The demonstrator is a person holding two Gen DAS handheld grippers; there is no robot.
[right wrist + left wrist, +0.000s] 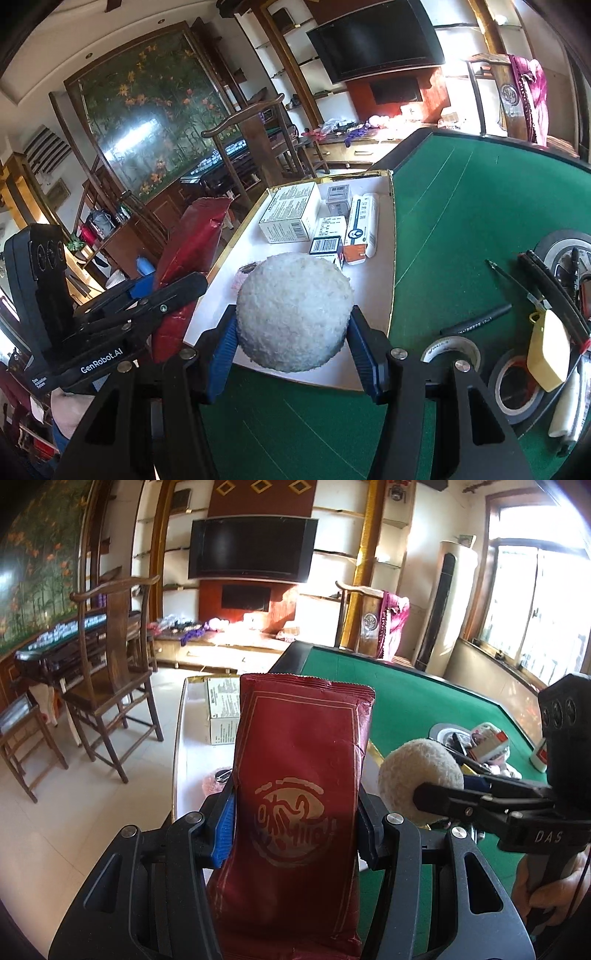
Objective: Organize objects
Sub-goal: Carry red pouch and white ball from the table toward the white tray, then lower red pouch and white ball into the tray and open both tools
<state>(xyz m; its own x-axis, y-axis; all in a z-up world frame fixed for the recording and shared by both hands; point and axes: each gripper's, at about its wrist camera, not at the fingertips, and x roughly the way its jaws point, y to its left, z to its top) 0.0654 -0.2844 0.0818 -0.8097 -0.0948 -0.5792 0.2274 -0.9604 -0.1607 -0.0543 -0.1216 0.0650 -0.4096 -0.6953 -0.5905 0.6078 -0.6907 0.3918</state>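
The left gripper has its blue-padded fingers clamped on a glossy dark-red foil pouch with a pale round emblem, held upright over the near end of the shallow white gold-rimmed tray. The pouch blocks most of that tray in the left view; only a white printed carton peeks out behind it, and the pouch's bottom is cut off by the frame. The right gripper squeezes a fluffy cream-white ball between its fingers, also above the tray's near end. Only the right view reveals the tray's far end, packed with small white and orange boxes, and, right of the tray on the green felt counter, black tape rolls and a black pen. Box print is too small to read.
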